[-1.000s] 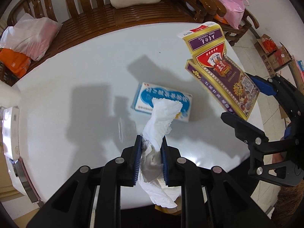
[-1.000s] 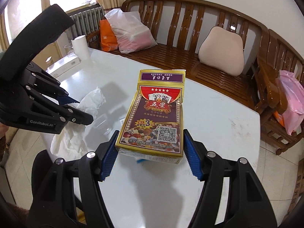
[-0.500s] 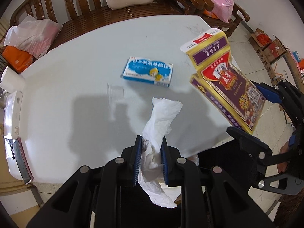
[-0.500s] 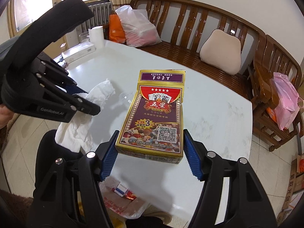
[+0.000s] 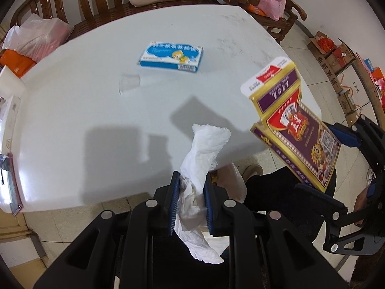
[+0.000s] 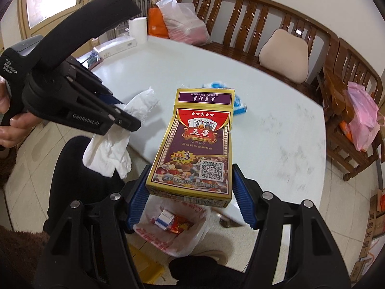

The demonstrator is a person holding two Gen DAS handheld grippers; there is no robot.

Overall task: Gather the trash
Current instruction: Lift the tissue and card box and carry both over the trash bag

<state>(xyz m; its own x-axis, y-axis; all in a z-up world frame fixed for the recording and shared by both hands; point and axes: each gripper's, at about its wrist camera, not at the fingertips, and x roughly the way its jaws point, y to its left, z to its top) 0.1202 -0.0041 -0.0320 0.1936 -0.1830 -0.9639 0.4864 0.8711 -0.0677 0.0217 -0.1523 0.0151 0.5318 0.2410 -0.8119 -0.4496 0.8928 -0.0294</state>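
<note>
- Trash in both tools has come back off the counter: left tool pinching tissue, right tool clamping card box.
- Both now hang over the bag on the floor; dropping looks next.

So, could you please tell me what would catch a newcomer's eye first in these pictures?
Probably the gold and purple playing-card box, clamped in the right gripper above an open plastic bag on the floor. Next, the crumpled white tissue pinched in the left gripper, and the blue box lying on the white table.
</note>
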